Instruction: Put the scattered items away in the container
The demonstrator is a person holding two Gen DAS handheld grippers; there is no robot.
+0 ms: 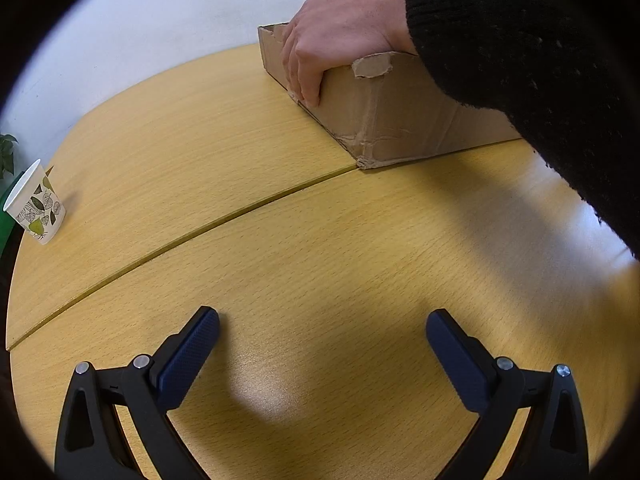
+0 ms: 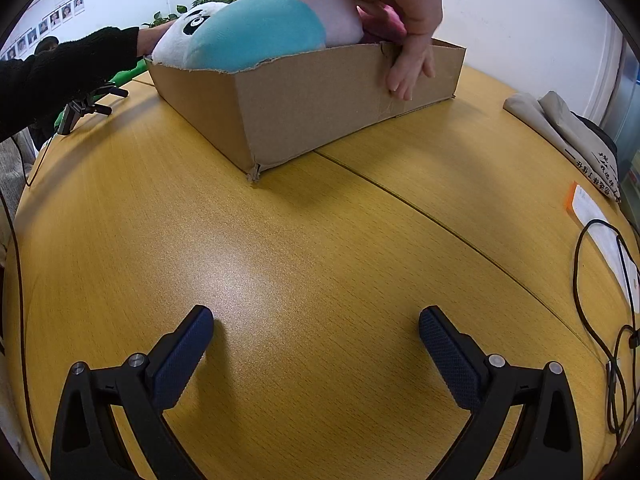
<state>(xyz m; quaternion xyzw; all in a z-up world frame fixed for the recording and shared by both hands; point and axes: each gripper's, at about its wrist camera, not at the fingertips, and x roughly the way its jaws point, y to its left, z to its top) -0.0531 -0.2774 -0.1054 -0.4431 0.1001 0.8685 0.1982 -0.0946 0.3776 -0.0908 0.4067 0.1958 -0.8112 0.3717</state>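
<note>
At far left of the left wrist view, a paper cup [image 1: 36,204] with a leaf print stands near the table [image 1: 240,240] edge, tilted by the lens, well apart from everything else. A seam runs across the tabletop from lower left up to the corner of the cardboard box [image 1: 400,120]. A bare hand [image 1: 340,36] grips the box's near wall at the rim, fingers draped over the outside; a black sleeve [image 1: 540,80] fills the right of the frame and hides the rest of the box. My left gripper [image 1: 322,334] hangs low over bare wood, jaws spread wide, nothing between them.

Switching to the right wrist view, far left: another black-sleeved arm [image 2: 68,68] reaches toward the box's far corner, above a small black clamp-like device [image 2: 86,106] on the table; I cannot tell what it is. The box [image 2: 304,112] sits at center-top, holding a panda plush [image 2: 248,36] in white and teal and a pink plush [image 2: 320,4] behind it, both bulging above the rim. A bare hand [image 2: 408,28] presses over the right wall. Further right lie a folded beige cloth bag [image 2: 560,128], papers [image 2: 600,224] with an orange edge, and a black cable [image 2: 600,320] looping near the table edge. My right gripper [image 2: 316,332] sits over clear wood, jaws wide apart, holding nothing, well short of the box.
</note>
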